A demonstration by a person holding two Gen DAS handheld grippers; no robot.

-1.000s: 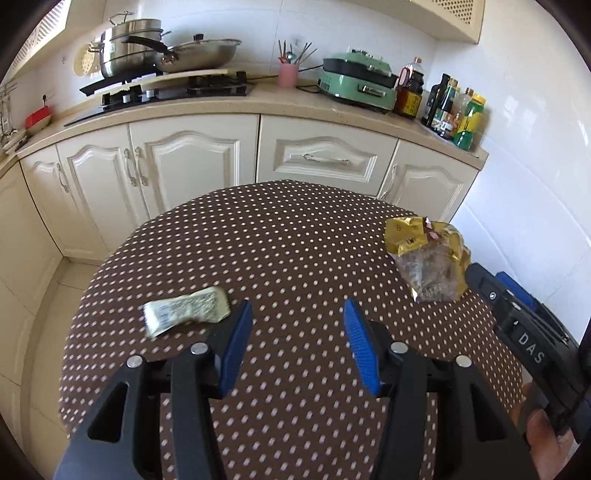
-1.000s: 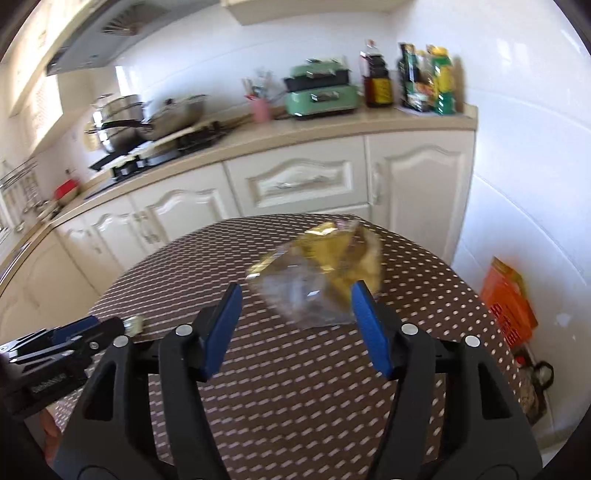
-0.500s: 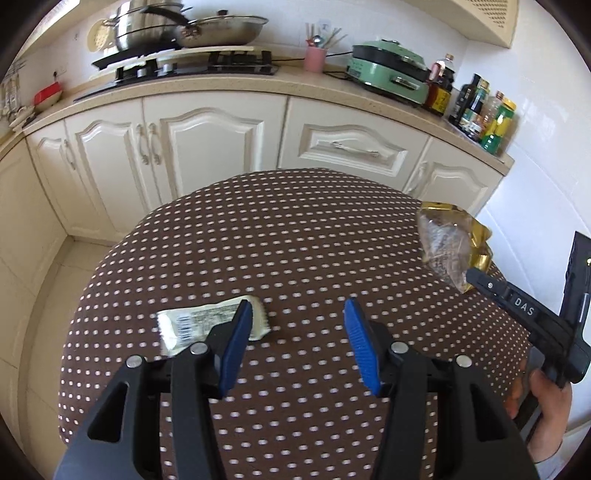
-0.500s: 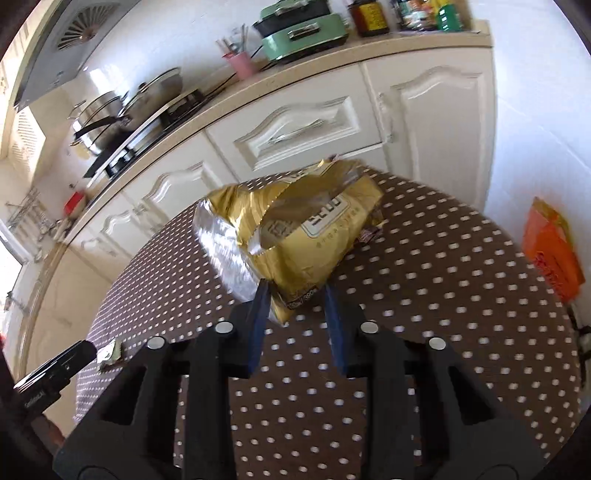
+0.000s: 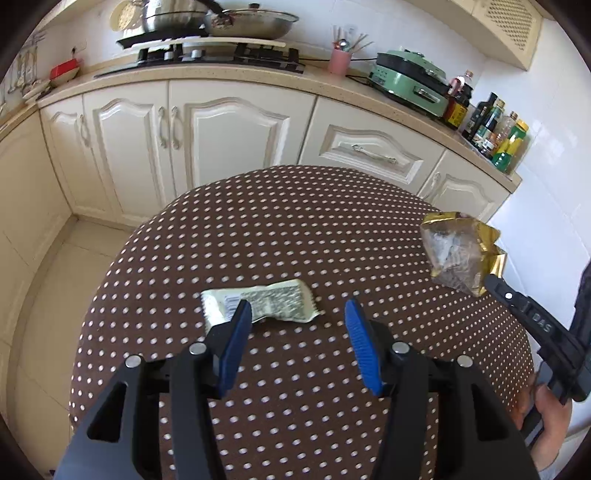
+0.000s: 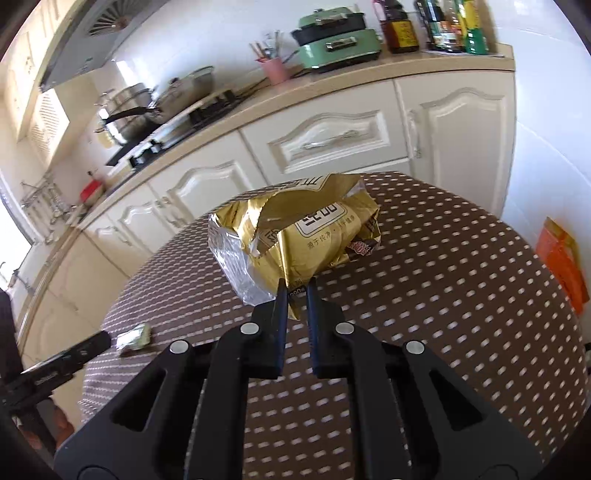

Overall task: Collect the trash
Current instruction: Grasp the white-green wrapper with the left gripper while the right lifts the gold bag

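Your right gripper (image 6: 293, 291) has just closed, pinching the gold bag (image 6: 295, 232); your left gripper (image 5: 295, 325) hangs released near the pale wrapper (image 5: 273, 302), uncollected on the table (image 5: 295, 221).

The round table (image 5: 369, 221) is covered by a brown cloth with white dots, matt in finish. A gold bag (image 6: 317, 236) of crinkled, glossy foil is seen, with a clear, shiny film panel on one side. The small wrapper (image 5: 266, 304) is made of pale, creased, printed film. The cabinet doors (image 5: 229, 140) are finished in smooth cream with a slight sheen. Polished metal is shown by the pots (image 5: 173, 14), and glossy white tile by the wall (image 5: 554, 155).
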